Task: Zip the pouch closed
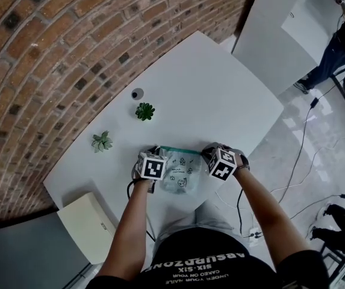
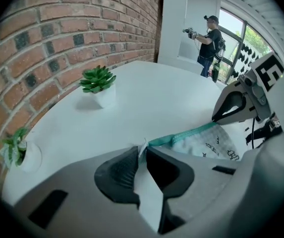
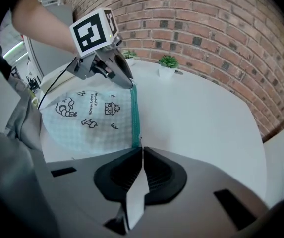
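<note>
Pouch (image 1: 181,179) place: lies flat at the near edge of the worktop (image 1: 208,83), right in front of the person, between the two tools.
Left tool (image 2: 141,150): closed on a small white tab at the pouch's left top corner, just where the teal zip (image 3: 134,115) begins; pins that end down.
Right tool (image 3: 141,150): jaws together, tips pinched at the zip's right end; whether on the pull itself or only on the tape, not to be made out.
Done so far: seen from the right gripper view, the zip reads as one narrow, straight teal line from tool to tool, with no gape and nothing of the inside showing; judged drawn shut along all its visible length.
Left to do: probably little, perhaps seating the last bit at the right end and then letting go with both tools; slider not found in any view, so full closure stays uncertain.
Long axis: runs left to right across the person, along the zip, from one tool to the other.
Facing: printed side up; zip edge turned away from the person, toward the brick wall (image 1: 70,35); bottom edge toward the person.
Farther off: two small plants (image 1: 144,111) and a small dark round thing (image 1: 137,93) on the worktop, well apart from the pouch.
Farthest: another person (image 2: 208,41) by the window.
</note>
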Tool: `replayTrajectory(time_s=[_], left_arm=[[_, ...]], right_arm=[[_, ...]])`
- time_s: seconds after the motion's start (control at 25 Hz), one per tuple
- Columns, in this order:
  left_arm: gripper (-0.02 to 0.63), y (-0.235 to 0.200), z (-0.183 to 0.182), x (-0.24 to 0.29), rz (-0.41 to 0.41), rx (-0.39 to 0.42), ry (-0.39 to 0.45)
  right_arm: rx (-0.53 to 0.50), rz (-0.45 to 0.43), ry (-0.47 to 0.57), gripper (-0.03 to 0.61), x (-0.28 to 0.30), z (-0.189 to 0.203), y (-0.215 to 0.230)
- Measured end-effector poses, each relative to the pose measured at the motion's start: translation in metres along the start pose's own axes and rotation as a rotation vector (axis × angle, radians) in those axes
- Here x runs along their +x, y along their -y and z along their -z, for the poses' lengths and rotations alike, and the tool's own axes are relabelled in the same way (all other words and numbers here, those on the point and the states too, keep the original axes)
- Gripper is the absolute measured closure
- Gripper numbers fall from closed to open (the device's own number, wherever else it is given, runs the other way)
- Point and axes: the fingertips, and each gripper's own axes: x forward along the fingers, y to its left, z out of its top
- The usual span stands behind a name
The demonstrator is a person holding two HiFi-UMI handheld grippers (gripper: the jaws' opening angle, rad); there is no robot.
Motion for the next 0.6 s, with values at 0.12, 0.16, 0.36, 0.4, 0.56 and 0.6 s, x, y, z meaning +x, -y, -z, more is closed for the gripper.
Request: replayTrajectory(time_s=[0.12, 0.16, 0.36, 0.4, 0.56, 0.6], left_arm=[[0.464, 0.003, 0.001, -0.003, 0.041, -0.096, 0.03], [0.458, 0.005, 0.0, -0.007, 0.057, -0.126, 0.044], [0.451, 0.001, -0.008, -0.03, 0.044, -0.218, 0.142], [0.451, 0.001, -0.01, -0.035, 0.04, -0.225, 0.161], [0.451, 0.008, -0.02, -0.058, 0.036, -0.215, 0.234], [0.451, 0.011, -0.022, -0.064, 0.037, -0.213, 0.253]], right_arm=[[0.049, 0.024, 0.017, 0.543, -0.003, -0.001, 0.0], [0.063, 0.032, 0.029, 0.52, -0.005, -0.002, 0.0], [0.182, 0.067, 0.145, 0.488, -0.031, -0.017, -0.002], [0.213, 0.074, 0.171, 0.488, -0.037, -0.02, -0.002], [0.331, 0.092, 0.265, 0.488, -0.055, -0.027, -0.005], [0.359, 0.092, 0.285, 0.489, -0.059, -0.029, -0.008]])
